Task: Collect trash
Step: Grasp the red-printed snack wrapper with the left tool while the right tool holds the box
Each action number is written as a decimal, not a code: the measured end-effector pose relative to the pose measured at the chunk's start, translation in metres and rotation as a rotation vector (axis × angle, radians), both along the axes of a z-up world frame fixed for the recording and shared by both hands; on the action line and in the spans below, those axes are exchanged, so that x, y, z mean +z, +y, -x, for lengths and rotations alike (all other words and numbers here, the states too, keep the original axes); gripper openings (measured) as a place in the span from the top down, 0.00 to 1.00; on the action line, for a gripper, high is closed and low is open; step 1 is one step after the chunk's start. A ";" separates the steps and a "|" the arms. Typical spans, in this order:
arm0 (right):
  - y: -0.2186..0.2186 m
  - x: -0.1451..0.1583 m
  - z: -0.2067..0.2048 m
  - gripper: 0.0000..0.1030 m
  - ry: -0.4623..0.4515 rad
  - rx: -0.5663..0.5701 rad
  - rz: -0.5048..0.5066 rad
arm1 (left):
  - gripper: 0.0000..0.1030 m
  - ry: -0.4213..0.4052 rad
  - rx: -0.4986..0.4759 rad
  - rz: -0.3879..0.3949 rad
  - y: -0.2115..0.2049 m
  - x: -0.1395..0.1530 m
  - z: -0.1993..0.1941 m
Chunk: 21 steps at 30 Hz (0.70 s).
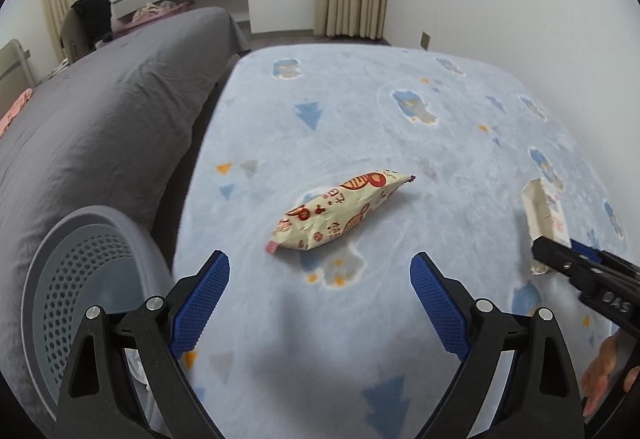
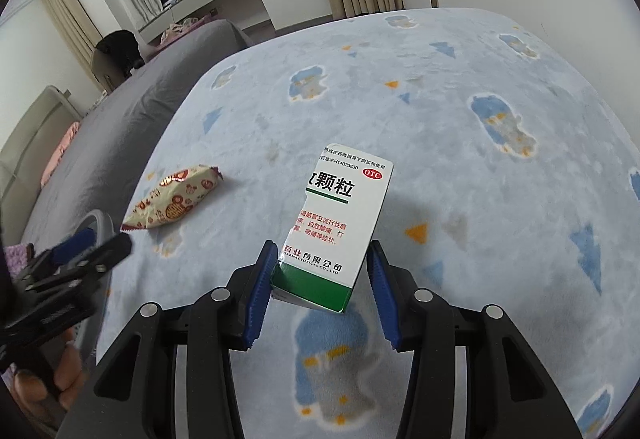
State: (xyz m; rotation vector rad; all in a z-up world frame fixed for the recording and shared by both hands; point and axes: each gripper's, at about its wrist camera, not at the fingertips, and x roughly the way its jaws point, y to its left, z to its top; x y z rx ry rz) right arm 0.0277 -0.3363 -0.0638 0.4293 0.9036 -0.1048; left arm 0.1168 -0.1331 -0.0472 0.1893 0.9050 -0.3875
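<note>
Both grippers point steeply down at a bed covered with a light blue blanket (image 1: 360, 111) printed with clouds and triangles. In the left wrist view, the left gripper (image 1: 320, 295) has its blue pads (image 1: 200, 303) spread wide, and nothing is between them. A snack wrapper (image 1: 340, 211), cream with red pictures and characters, lies flat on the blanket a little beyond the fingertips, not touching them. A grey perforated basket (image 1: 80, 279) stands at the left of this gripper, beside the bed with the grey cover (image 1: 100, 119).

The right gripper (image 2: 322, 287) is clenched on a white and green medicine box (image 2: 340, 215). Its blue pads (image 2: 260, 291) press the lower green end from both sides, and the box is tilted, with the far end higher, above the blanket. A torn edge runs along the left side of the box. On it I can read "OTC" in a red oval, large black characters "颗粒", the number "H14023630", and at the bottom "PHARMACEUTICAL CO., LTD". In the left wrist view the letters "DAS" show on the black body of the right gripper, and the person's fingers (image 1: 604, 371) hold its handle.
</note>
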 end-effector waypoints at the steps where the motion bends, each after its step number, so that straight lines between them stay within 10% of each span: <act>1: -0.003 0.001 0.000 0.57 -0.005 0.004 -0.015 | 0.13 0.014 -0.011 -0.007 -0.005 -0.004 -0.005; 15: -0.026 0.008 0.007 0.57 -0.049 0.005 -0.119 | 0.13 0.044 -0.049 -0.064 -0.037 -0.032 -0.048; 21: -0.027 0.006 0.009 0.57 -0.044 0.006 -0.127 | 0.40 0.068 -0.045 -0.056 -0.041 -0.038 -0.053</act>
